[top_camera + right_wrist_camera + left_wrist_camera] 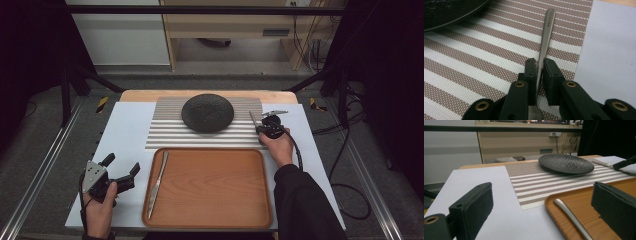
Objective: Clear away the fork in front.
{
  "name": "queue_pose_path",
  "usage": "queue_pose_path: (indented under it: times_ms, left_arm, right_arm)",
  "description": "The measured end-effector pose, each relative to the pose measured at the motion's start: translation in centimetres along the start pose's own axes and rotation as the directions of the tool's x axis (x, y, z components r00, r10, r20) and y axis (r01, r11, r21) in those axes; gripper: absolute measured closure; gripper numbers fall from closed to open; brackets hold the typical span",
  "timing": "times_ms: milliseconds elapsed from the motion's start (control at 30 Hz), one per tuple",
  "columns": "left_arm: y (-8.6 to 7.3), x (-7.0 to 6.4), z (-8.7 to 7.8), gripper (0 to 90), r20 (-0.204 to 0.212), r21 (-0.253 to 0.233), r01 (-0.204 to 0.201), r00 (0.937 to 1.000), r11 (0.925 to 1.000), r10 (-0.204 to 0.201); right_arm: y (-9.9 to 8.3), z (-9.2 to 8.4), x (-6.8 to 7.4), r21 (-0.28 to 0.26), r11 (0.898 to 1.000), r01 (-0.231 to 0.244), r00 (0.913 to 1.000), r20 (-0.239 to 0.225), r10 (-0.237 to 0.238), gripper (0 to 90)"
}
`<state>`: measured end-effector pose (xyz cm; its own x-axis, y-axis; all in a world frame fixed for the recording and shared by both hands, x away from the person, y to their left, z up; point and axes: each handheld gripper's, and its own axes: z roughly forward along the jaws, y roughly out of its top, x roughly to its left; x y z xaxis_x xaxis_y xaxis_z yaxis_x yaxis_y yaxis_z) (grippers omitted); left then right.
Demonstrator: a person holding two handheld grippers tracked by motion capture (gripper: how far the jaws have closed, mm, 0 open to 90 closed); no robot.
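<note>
At the left we hold the left gripper (121, 171) over the white counter (125, 130), jaws spread wide with nothing between them, just beside the brown wooden tray (210, 187). A slim silver knife (158, 176) lies along the tray's left edge. Beyond the tray, a round black textured plate (207, 112) sits on the brown-and-white striped placemat (170, 131). At the right, our right gripper (539, 65) pinches a thin silver utensil handle (546, 32); the handle lies on the placemat's right edge, right of the plate, running out ahead of the jaws.
</note>
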<state>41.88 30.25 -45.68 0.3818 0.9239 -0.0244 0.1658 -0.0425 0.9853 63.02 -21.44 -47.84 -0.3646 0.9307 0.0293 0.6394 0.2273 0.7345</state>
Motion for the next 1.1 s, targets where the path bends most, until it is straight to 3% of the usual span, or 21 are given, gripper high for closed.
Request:
queue_pose_path:
  times_ms: [100, 333, 567, 733, 1100]
  left_arm:
    - [0.0, 0.0, 0.0, 4.0, -0.001, 0.000, -0.001, 1.0000, 1.0000, 0.001]
    - [0.0, 0.0, -0.1, 4.0, -0.004, 0.002, 0.002, 1.0000, 1.0000, -0.002]
    - [0.0, 0.2, -0.1, 4.0, -0.007, 0.001, 0.006, 1.0000, 1.0000, -0.006]
    - [0.0, 0.2, -0.1, 4.0, -0.010, 0.002, 0.010, 0.9999, 1.0000, -0.010]
    - [-0.1, 0.5, -0.2, 4.0, -0.018, 0.001, 0.016, 0.9997, 0.9999, -0.016]
  right_arm:
    - [-0.1, 0.2, 0.3, -0.019, 1.000, -0.007, 0.9999, 0.008, 0.008, 77.0]
    - [-0.2, 0.4, 0.6, -0.034, 0.999, 0.006, 0.9989, 0.047, -0.004, 82.5]
    - [-0.2, 0.4, 0.6, -0.040, 0.999, 0.001, 0.9994, 0.036, 0.000, 84.9]
    - [-0.4, 0.3, 0.7, -0.049, 0.998, 0.035, 0.9986, 0.040, -0.033, 85.0]
    - [-0.4, -0.7, 0.2, -0.075, 0.996, 0.044, 0.9982, 0.043, -0.041, 85.1]
